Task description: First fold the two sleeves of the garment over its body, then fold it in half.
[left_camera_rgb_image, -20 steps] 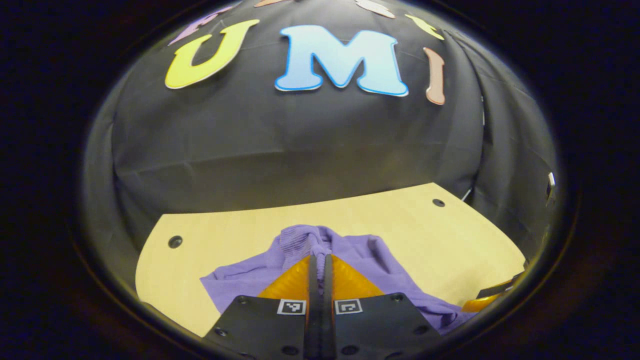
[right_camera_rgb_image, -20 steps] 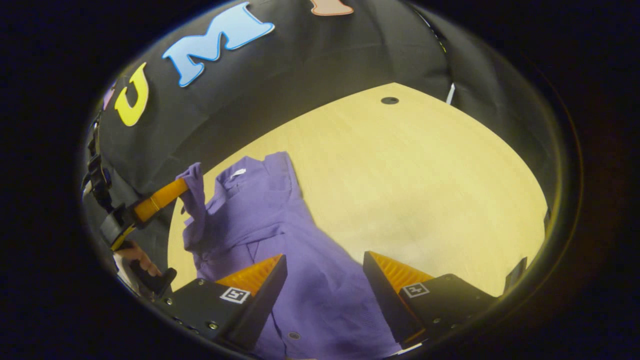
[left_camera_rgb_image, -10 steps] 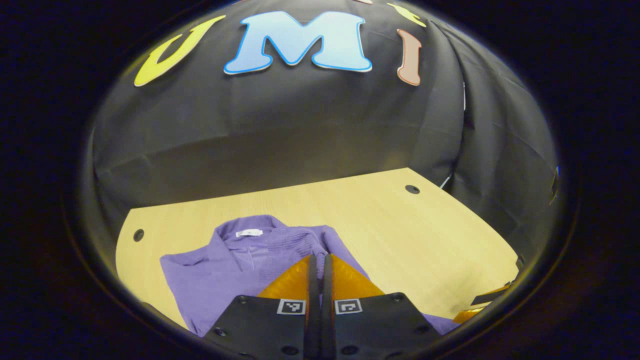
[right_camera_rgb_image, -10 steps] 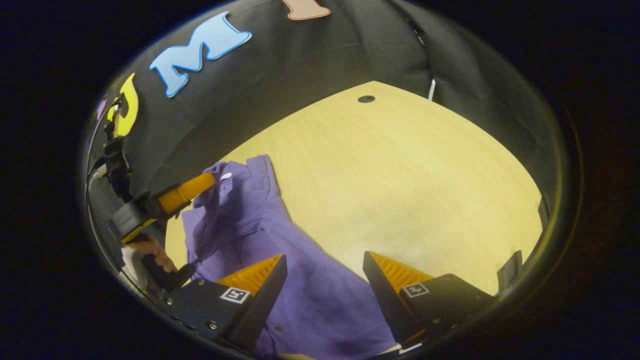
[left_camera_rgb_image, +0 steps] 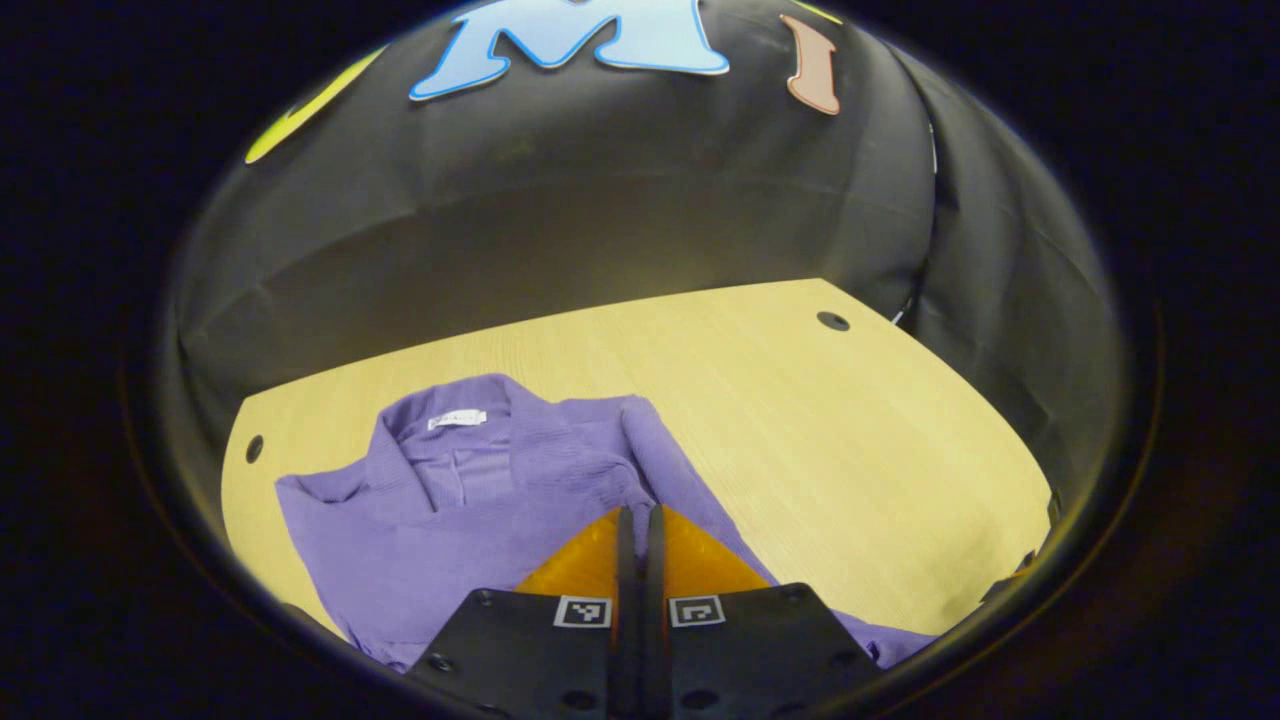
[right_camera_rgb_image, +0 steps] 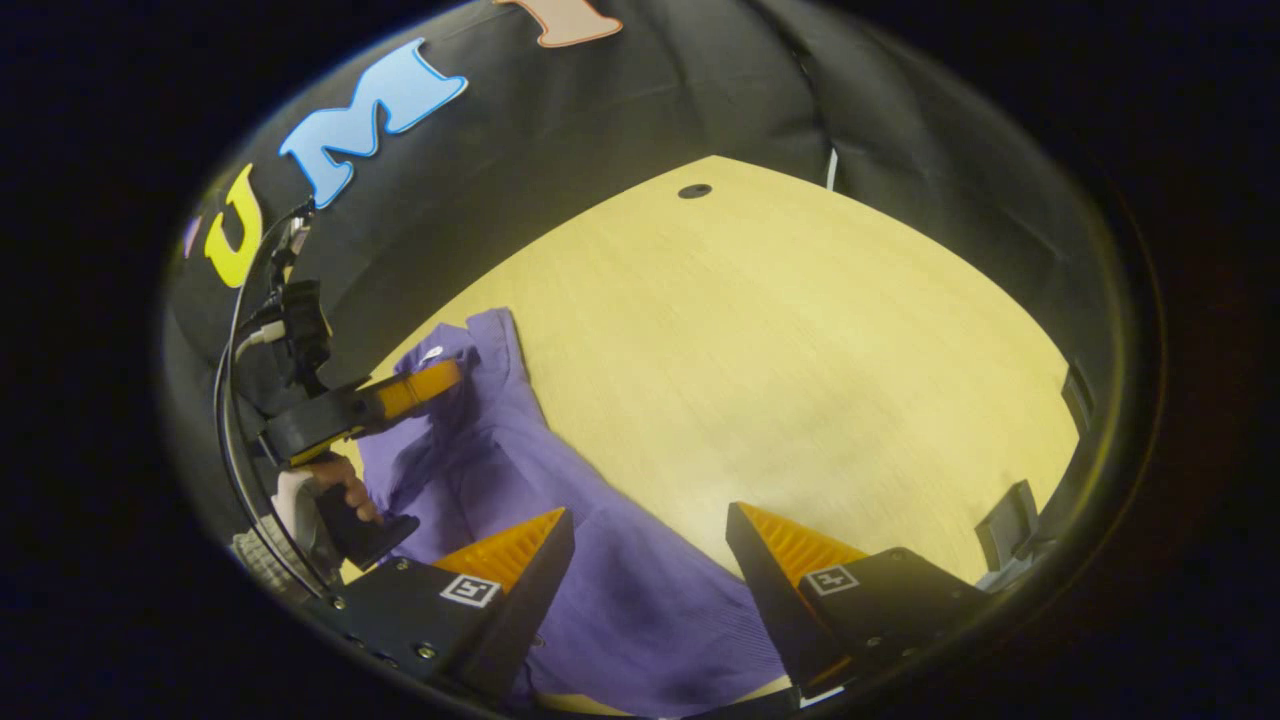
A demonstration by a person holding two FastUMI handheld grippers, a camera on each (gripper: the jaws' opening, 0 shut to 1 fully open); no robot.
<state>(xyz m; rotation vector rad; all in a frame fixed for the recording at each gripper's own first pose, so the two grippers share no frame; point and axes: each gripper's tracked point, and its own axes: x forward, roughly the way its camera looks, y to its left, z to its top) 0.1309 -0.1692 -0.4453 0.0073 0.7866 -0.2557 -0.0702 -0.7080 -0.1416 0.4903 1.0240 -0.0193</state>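
Garment (left_camera_rgb_image: 470, 500) lies collar-up on the wooden table (left_camera_rgb_image: 800, 430), its sleeve (left_camera_rgb_image: 655, 480) pinched between the left gripper (left_camera_rgb_image: 638, 515) fingers. Right gripper (right_camera_rgb_image: 650, 525) hovers spread wide above the garment's lower body.

left gripper (left_camera_rgb_image: 638, 520) fingers hide whatever cloth of the garment (left_camera_rgb_image: 470, 500) they pinch.

Open tabletop right of the purple shirt (right_camera_rgb_image: 600, 590)

Bare wooden table (right_camera_rgb_image: 800, 350) out to the black cloth wall (left_camera_rgb_image: 560, 230); left gripper (right_camera_rgb_image: 455, 372) and holding hand (right_camera_rgb_image: 320, 490) crowding the shirt's collar end.
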